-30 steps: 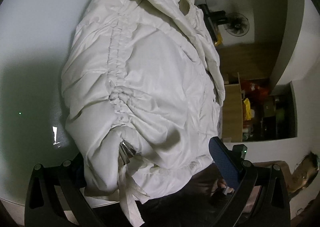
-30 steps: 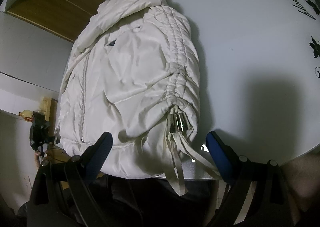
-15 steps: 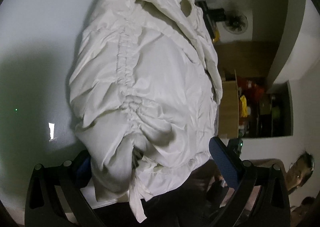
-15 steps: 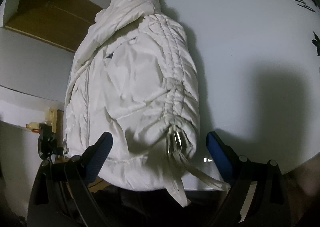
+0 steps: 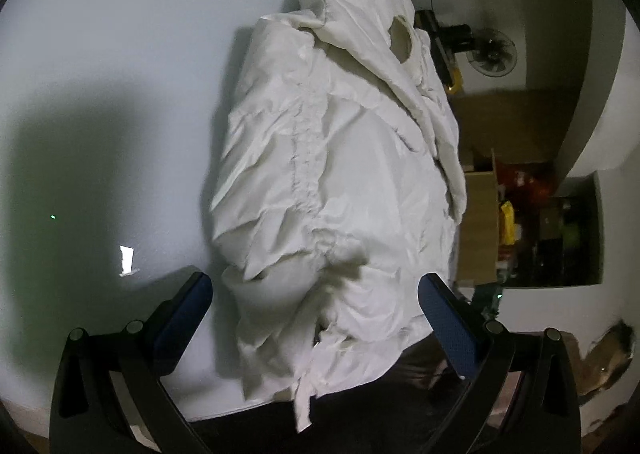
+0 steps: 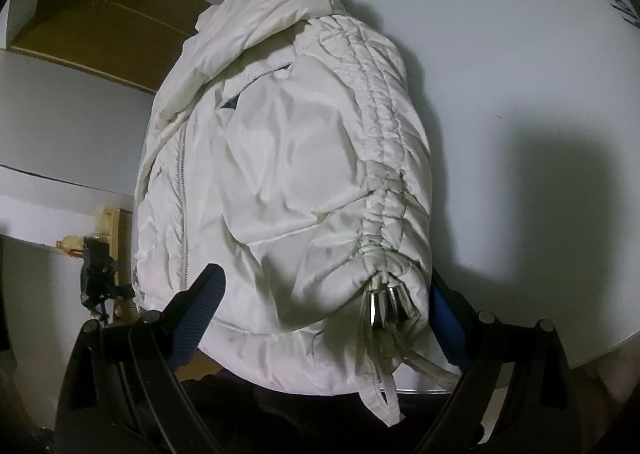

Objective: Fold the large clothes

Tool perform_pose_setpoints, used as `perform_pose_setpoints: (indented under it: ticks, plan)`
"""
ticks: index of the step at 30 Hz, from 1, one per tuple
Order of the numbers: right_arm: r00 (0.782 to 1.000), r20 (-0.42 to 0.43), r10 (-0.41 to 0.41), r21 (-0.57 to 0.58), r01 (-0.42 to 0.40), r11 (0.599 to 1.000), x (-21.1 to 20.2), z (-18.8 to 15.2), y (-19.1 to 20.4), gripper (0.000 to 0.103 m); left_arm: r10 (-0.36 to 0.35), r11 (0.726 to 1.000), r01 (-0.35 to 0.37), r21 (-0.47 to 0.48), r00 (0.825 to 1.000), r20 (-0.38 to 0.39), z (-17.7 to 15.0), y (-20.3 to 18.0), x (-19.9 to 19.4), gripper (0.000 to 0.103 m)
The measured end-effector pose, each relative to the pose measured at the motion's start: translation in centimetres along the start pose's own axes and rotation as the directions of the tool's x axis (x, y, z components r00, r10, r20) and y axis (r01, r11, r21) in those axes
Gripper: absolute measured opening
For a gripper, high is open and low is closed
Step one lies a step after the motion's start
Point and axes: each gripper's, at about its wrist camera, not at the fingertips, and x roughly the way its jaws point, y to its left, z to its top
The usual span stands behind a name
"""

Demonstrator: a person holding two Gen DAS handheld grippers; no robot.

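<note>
on the pale round table [image 5: 120, 93] lies a white jacket [image 5: 340, 173], fan [image 5: 492, 53] behind

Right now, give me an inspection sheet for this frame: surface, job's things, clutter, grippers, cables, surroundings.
Surface: pale round table, shadowed, dark lettering at its far edge.
Job's things: white puffer jacket lying bunched, hem overhanging the near edge; metal drawstring ends at the hem.
Clutter: nothing seen.
Grippers: left gripper and right gripper, jaws open, straddling the hem.
Cables: nothing seen.
Surroundings: standing fan, cardboard box, cluttered shelf.
</note>
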Motion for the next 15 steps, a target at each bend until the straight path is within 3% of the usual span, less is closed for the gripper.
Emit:
perform_pose_setpoints:
  ticks: [5, 11, 15]
  plan:
    - [1.000, -0.001, -0.018, -0.016, 0.018, 1.000, 0.2, -0.2, 0.4, 0.095, -0.096, 0.995, 0.097, -0.002, 0.993, -0.072, 1.5, -0.8, 2.6, 0.103]
    - [1.000, -0.007, 0.012, -0.015, -0.012, 1.000, 0.3, 0.1, 0.1, 0.096, -0.045, 0.998, 0.049, 0.048, 0.997, -0.066, 0.7, -2.4, 3.6, 0.102]
    - [0.999, 0.002, 0.040, -0.003, -0.040, 0.999, 0.3, 0.2, -0.2, 0.095, -0.097, 0.995, 0.099, 0.021, 0.993, -0.063, 0.6, -2.1, 4.0, 0.101]
